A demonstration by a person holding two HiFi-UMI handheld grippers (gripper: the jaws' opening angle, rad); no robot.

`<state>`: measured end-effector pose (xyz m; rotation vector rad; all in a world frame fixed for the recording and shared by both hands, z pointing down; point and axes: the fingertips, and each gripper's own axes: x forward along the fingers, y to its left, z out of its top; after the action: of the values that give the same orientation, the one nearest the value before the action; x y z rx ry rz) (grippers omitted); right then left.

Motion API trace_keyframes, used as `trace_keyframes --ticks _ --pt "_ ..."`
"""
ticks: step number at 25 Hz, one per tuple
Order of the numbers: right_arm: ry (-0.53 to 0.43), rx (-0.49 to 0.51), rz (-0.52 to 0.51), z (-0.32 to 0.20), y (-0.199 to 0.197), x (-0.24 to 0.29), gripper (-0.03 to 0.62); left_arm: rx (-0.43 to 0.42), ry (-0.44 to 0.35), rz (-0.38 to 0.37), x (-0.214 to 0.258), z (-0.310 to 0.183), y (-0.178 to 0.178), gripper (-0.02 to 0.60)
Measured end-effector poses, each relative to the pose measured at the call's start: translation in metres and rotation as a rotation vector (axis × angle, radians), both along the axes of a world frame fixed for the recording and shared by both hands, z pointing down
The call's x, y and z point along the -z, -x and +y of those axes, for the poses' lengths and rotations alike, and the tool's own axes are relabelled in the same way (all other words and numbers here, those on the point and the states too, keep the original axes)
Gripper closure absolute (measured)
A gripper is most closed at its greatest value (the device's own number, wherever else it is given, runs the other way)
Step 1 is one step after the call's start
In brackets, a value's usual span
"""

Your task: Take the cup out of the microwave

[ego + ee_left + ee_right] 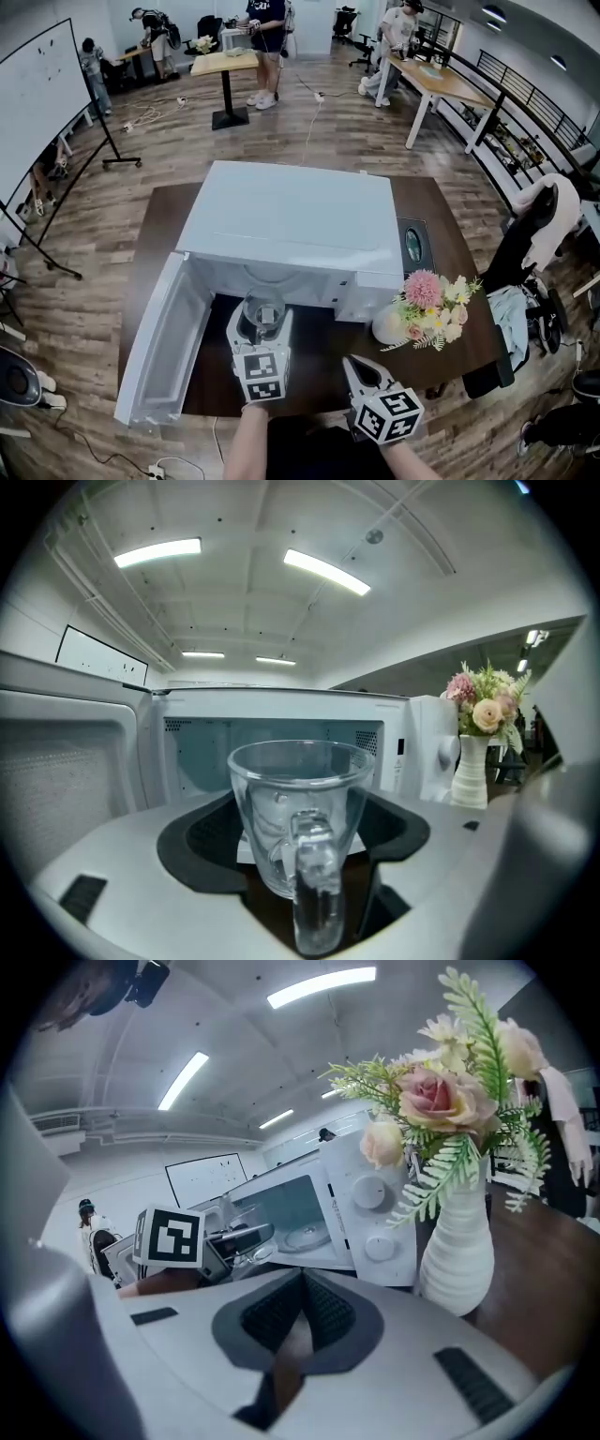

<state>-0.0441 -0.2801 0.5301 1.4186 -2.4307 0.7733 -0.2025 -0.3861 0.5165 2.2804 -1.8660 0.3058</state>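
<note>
- A dark brown wooden table [161,223] carried two things.
- A white microwave oven [291,220] sat mid-table, door open.
- A white ribbed vase of flowers [387,326] stood just beside its right front corner.

**Left jaws on the cup, right jaws closed and empty**

We hold our left gripper [262,330] out ahead of us, pointing toward the far side. Its jaws clamp either side of a glass cup [298,808], whose handle faces back toward us. Our bare left forearm [246,441] comes up from the near edge behind its marker cube [261,373]. Our right gripper [360,370] sits nearer and further right, angled far-left, with its jaws pressed together and nothing between them.
</note>
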Motion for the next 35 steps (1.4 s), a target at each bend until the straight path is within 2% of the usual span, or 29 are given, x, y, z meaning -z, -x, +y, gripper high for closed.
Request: trace_keyframes --ticks 13,19,29,35 --pt "-0.041 0.013 -0.025 -0.002 -0.003 0.014 0.602 -0.058 0.002 -0.001 0.024 0.059 -0.008 0.215" --pt "-0.063 0.032 -0.073 -0.006 0.003 0.029 0.602 -0.117 0.026 0.03 0.037 0.09 -0.014 0.215" --pt "-0.221 0.068 0.024 -0.007 0.003 0.065 0.602 -0.167 0.031 0.047 0.059 0.129 -0.002 0.215" --pt "-0.229 0.053 0.019 -0.005 -0.004 0.067 0.602 -0.16 0.031 0.062 0.059 0.14 0.004 0.214"
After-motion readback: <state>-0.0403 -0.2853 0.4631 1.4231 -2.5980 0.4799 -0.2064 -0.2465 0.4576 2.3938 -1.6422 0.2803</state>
